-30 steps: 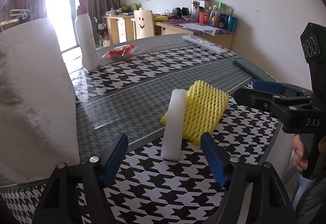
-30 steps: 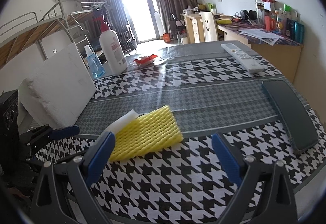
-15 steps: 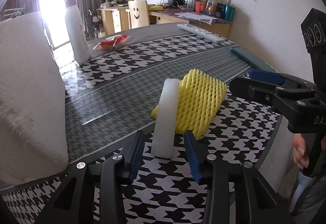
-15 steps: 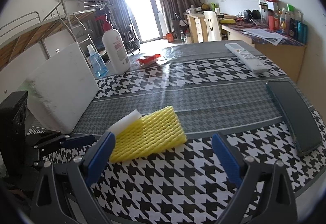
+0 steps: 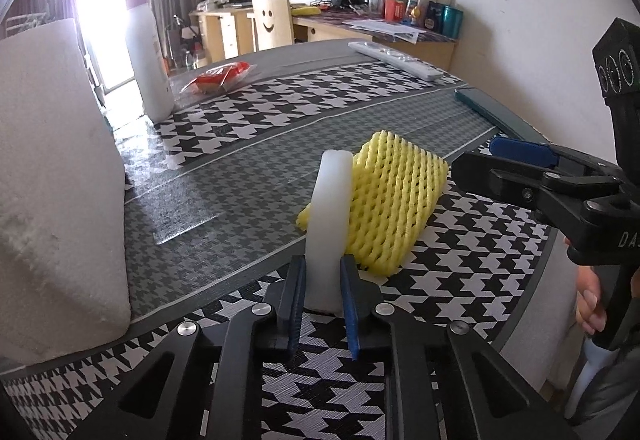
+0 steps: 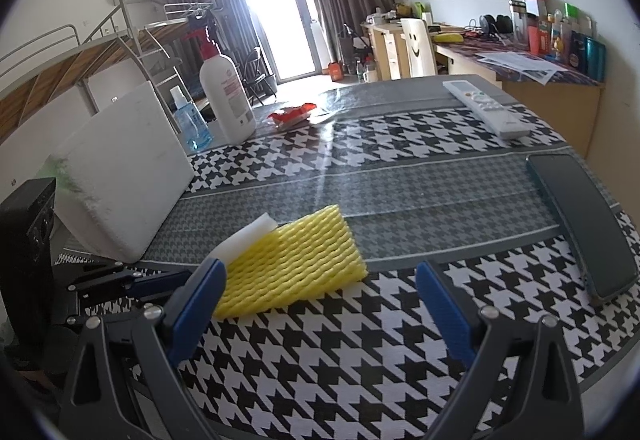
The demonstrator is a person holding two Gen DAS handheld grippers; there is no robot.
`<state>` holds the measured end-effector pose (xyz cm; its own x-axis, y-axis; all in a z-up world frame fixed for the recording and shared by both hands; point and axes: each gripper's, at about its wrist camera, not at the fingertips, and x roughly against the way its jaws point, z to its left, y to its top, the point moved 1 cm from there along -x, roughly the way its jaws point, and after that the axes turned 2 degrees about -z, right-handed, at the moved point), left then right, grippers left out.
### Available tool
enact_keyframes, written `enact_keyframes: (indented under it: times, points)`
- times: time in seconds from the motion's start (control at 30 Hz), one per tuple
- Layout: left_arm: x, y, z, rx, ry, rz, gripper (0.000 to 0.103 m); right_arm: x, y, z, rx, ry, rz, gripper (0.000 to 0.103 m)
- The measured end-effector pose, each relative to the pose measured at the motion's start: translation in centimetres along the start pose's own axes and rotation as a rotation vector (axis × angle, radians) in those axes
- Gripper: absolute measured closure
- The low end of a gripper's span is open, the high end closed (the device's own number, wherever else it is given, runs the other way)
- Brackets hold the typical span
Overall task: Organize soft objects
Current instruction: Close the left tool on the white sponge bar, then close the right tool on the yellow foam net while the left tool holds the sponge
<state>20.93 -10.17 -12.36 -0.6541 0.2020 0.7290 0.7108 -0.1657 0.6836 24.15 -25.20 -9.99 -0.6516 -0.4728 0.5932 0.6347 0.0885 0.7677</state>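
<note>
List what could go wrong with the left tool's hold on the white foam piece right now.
1. The left tool is closing on only the near end of the white foam strip; the long free end may sag or bend when lifted.
2. The yellow foam net lies against the strip and may get dragged along.
3. The open right tool hovers close by, so a lift toward it might bump it.

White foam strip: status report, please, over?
Left gripper closing on white foam strip. Right gripper open, empty. Yellow foam net leans against strip.
</note>
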Motion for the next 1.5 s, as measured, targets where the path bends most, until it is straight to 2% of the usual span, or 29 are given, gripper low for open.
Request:
enact_keyframes:
  times: [0.3, 0.53, 0.77, 1.1, 1.3, 1.4, 1.47, 1.5]
  points:
    - [1.5, 0.2, 0.3, 0.004, -0.013, -0.043, 0.088, -0.2, 0.1, 0.7, 0.016, 0.004, 0.009, 0.005]
    - [3.3, 0.6, 1.6, 0.030, 0.012, -0.098, 0.088, -0.9, 0.0, 2.0, 0.049, 0.018, 0.037, 0.005]
    - [3.5, 0.3, 2.4, 0.050, 0.037, -0.102, 0.088, -2.2, -0.3, 3.1, 0.073, 0.008, 0.088, 0.005]
    - [4.0, -0.2, 3.1, 0.059, 0.037, -0.115, 0.088, -3.5, -0.7, 2.5, 0.015, -0.002, 0.153, 0.006]
    - [4.0, -0.3, 3.1, 0.057, 0.027, -0.119, 0.088, -3.7, -0.6, 3.0, 0.024, -0.009, 0.160, 0.020]
    - [4.2, -0.4, 3.2, 0.057, 0.026, -0.124, 0.088, -3.9, -0.5, 3.5, 0.052, -0.040, 0.165, 0.031]
    - [4.2, -0.4, 3.3, 0.061, 0.024, -0.126, 0.088, -4.1, -0.3, 3.8, 0.064, -0.045, 0.170, 0.042]
    - [4.3, -0.5, 3.4, 0.063, 0.024, -0.126, 0.088, -4.2, -0.3, 3.8, 0.066, -0.049, 0.172, 0.044]
